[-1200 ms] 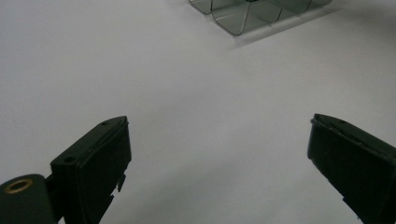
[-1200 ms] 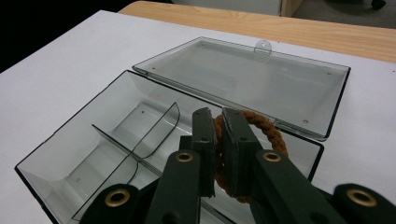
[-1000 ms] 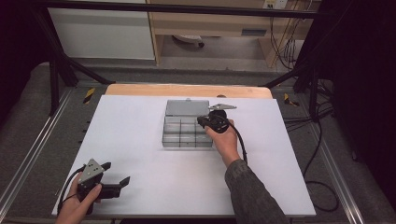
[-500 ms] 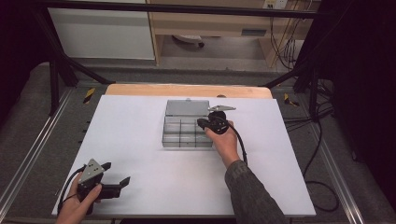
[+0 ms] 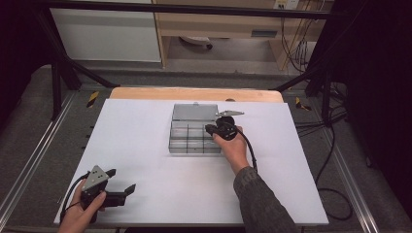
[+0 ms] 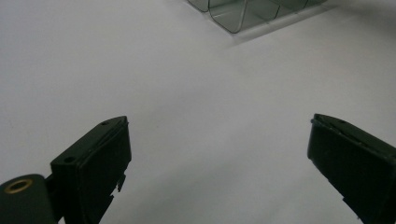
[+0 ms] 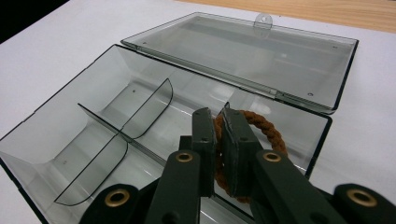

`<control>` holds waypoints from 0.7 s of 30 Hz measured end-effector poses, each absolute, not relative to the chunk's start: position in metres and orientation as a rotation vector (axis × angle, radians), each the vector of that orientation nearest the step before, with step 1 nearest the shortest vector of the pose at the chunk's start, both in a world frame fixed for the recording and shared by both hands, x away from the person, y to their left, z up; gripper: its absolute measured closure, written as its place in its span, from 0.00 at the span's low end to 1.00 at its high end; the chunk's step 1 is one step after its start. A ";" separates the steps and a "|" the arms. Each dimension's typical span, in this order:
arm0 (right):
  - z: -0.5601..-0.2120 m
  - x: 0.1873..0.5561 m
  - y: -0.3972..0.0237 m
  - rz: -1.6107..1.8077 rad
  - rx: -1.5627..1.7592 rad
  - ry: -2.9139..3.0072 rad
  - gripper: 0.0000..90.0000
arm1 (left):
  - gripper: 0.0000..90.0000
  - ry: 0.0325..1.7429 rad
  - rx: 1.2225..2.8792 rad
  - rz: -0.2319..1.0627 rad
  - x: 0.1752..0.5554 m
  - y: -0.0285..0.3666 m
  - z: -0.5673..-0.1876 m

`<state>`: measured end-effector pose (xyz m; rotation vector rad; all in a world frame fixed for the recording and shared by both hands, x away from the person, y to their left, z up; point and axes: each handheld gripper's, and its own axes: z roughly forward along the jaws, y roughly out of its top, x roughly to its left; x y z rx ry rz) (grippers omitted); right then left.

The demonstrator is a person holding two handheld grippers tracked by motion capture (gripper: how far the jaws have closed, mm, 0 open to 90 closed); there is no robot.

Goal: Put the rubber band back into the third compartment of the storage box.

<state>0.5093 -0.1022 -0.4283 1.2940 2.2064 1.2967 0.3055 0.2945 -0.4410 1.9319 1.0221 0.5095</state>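
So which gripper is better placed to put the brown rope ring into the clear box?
The right gripper: it is shut on the rope ring above the clear box. The left gripper is open, far away.

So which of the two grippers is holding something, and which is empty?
The right gripper, over the clear compartment box, is shut on a brown rope ring. The left gripper stands wide open above bare white table.
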 end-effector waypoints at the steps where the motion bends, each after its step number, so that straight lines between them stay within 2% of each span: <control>1: -0.428 0.509 -0.102 1.297 1.294 2.206 0.93 | 0.06 1.022 1.931 0.510 0.305 0.294 -0.441; 21: -0.432 0.512 -0.100 1.257 1.296 2.210 0.93 | 0.06 1.022 1.932 0.508 0.305 0.294 -0.441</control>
